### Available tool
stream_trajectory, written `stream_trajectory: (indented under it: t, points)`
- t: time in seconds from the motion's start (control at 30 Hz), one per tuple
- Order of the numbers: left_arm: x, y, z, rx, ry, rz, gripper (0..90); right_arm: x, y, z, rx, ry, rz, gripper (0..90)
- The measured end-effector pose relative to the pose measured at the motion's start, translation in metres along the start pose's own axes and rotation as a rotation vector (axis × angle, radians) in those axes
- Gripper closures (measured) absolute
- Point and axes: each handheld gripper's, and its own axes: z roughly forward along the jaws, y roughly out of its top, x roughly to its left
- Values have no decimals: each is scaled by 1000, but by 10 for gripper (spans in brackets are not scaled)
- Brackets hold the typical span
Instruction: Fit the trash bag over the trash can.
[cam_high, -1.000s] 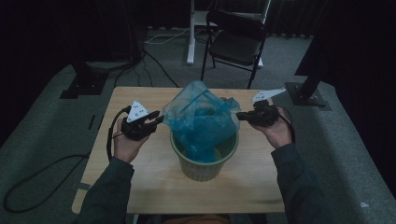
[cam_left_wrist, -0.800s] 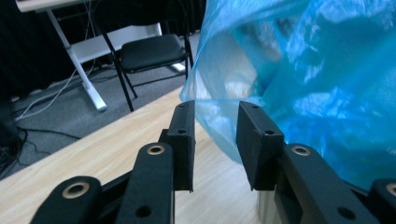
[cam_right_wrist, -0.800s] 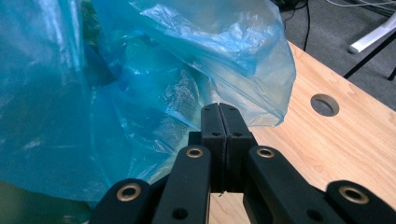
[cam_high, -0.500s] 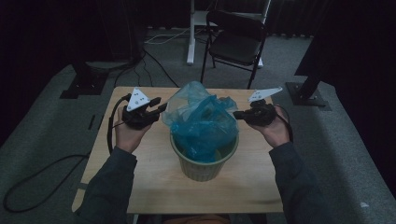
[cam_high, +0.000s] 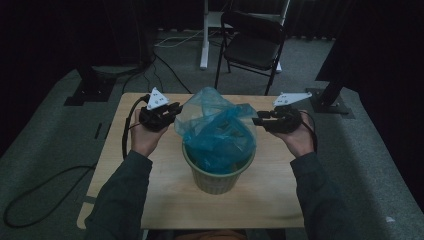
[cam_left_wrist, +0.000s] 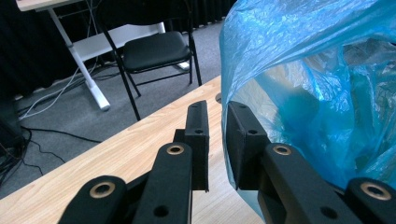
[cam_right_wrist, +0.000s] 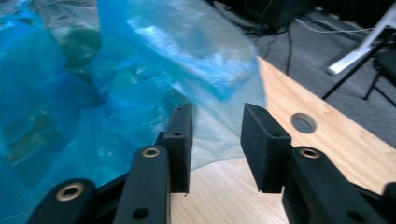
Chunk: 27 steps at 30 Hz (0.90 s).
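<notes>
A blue plastic bag (cam_high: 216, 131) lines a pale green bin (cam_high: 218, 175) standing mid-table, between the two grippers, its loose top billowing above the rim. The left gripper (cam_left_wrist: 215, 135) has just been closing its jaws; they stand a narrow gap apart, and the bag's edge runs down beside the inner face of the right-hand jaw, with nothing plainly pinched. The right gripper (cam_right_wrist: 215, 140) has just been opening; its jaws stand well apart, with a flap of film hanging just ahead of and above the left-hand jaw, free of both pads. The step in hand looks like taking hold of the bag's mouth on either side to spread it over the bin's rim. To do that well, each gripper should slide forward until a single layer of film lies fully between the pads before closing, then pull outward and down evenly so the bin stays upright. The wooden table (cam_high: 270, 185) offers bare room beneath and outside both pairs of jaws; a cable hole (cam_right_wrist: 303, 122) lies ahead of the right gripper's right-hand jaw, and the far table edge is near, with a folding chair (cam_high: 252, 42) beyond it.
</notes>
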Motion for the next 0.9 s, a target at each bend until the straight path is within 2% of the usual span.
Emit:
stream_trajectory:
  t: [0.07,0.27,0.33,0.37,0.43,0.5,0.63,0.73,0.77,0.87,0.9]
  points:
    - [1,0,1,2,1,0,789,-1,0,1,1,-21,3,599]
    - [1,3,5,3,-2,5,786,-1,7,13,17,-21,-12,549]
    - [1,5,7,4,-6,7,802,-1,9,19,29,-28,-10,606]
    - [1,5,8,7,-5,6,825,-3,11,21,29,-21,-4,700]
    - [2,5,10,11,-7,2,872,-5,11,24,31,-5,7,806]
    - [3,4,14,28,-10,-2,895,-9,11,27,38,-8,29,871]
    - [6,-3,21,73,-5,-14,896,-19,7,33,58,-7,88,899]
    - [8,-8,25,95,-11,-25,896,-22,2,36,79,-1,105,900]
    - [9,-13,29,119,-27,-34,896,-23,-5,40,104,9,121,900]
    - [7,-19,32,132,-38,-37,896,-24,-10,43,117,19,129,900]
    - [6,-25,34,147,-55,-43,896,-22,-16,46,136,29,133,900]
